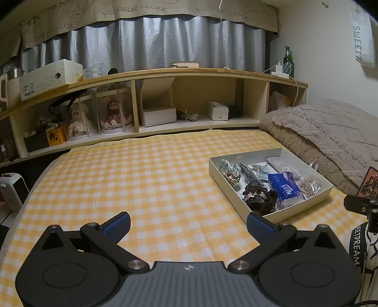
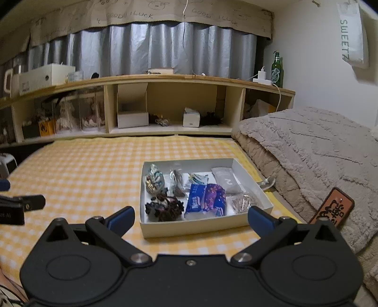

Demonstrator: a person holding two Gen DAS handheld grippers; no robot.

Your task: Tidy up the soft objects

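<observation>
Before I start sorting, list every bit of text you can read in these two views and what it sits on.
"GOOD LUCK", repeated: curtain valance
"SWEET": white hanging bag, rest cut off
"2": grey pouch in the white tray
"EETDREAM": fabric at right edge, partly hidden
Blue tissue pack: print unclear
Green bottle label, shoebox sticker, orange tag: unreadable

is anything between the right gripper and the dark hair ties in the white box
Only the box's near wall. The right gripper is open just short of the white box, and the dark hair ties lie right behind that wall in the near-left corner. Nothing covers them; coming down from above looks clear.
</observation>
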